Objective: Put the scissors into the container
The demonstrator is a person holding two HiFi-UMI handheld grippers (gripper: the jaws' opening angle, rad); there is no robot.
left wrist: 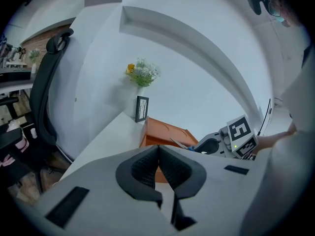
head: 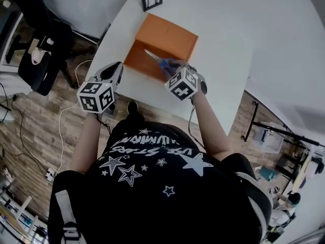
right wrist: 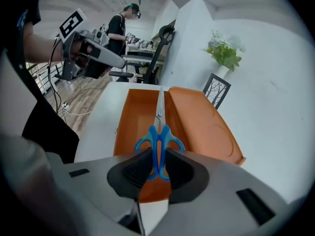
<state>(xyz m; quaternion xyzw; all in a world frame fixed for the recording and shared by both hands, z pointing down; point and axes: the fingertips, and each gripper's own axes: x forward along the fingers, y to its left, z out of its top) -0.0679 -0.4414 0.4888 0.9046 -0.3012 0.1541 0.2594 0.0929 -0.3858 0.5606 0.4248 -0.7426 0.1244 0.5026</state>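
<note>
- Your right gripper [right wrist: 156, 166] pinches the blue-handled steel scissors [right wrist: 158, 131] by the handles. The blades point forward, over the open orange plastic container [right wrist: 129, 124].
- Your left gripper [left wrist: 158, 154] has its jaws pressed together on nothing, and it is apart from the container.
- The container stands on the white table [head: 223, 60].

The person wears a black short-sleeved T-shirt [head: 147, 172] printed with white stars and lettering, with pale grey straps [head: 63, 212] at the shoulders. The left gripper [left wrist: 158, 149] and right gripper [right wrist: 157, 154] are pale grey with black ribbed pads [left wrist: 142, 168]. Each carries a cube of black-and-white square markers [head: 95, 96], and a thin dark cable [head: 191, 121] trails from the right.
</note>
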